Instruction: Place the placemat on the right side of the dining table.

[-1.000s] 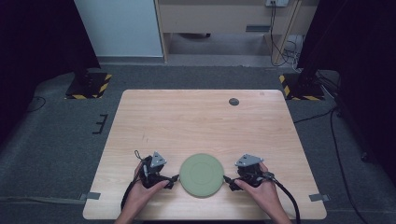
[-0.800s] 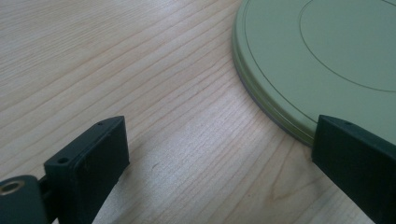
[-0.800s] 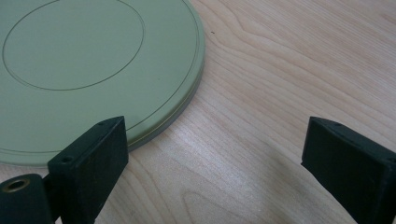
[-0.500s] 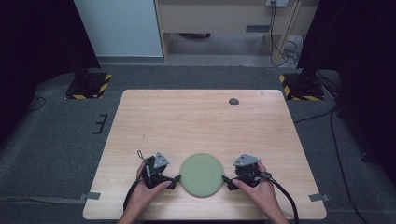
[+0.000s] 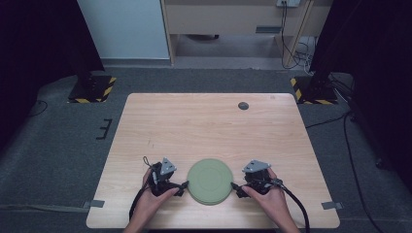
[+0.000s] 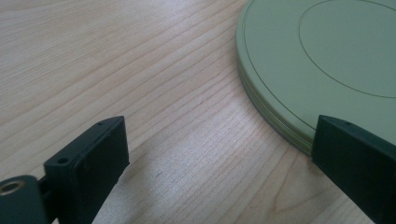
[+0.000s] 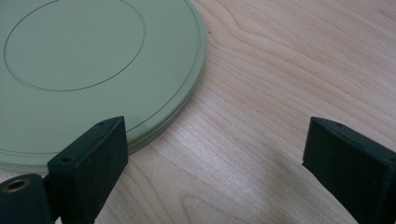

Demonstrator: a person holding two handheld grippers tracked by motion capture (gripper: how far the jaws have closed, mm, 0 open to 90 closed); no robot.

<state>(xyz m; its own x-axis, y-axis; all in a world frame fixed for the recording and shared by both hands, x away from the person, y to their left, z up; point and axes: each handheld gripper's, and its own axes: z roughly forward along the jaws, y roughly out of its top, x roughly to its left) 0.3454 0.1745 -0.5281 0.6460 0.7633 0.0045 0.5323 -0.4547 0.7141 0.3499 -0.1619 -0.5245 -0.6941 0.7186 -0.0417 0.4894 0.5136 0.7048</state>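
Note:
A round pale green plate lies flat near the table's front edge, and its rim shows thin stacked layers. My left gripper rests on the wood just left of the plate, open, its jaws pointing at the rim. In the left gripper view the gripper holds nothing, and its right jaw stands in front of the rim of the plate. My right gripper sits just right of the plate, also open. In the right gripper view the gripper is empty, with its left jaw in front of the plate.
The light wooden table has a small dark round disc set in it near the far edge. Grey tape marks the front corners. Black stands with yellow-striped bases flank the table on the carpet.
Both grippers have shifted only very slightly beside the plate. The plate has not moved.

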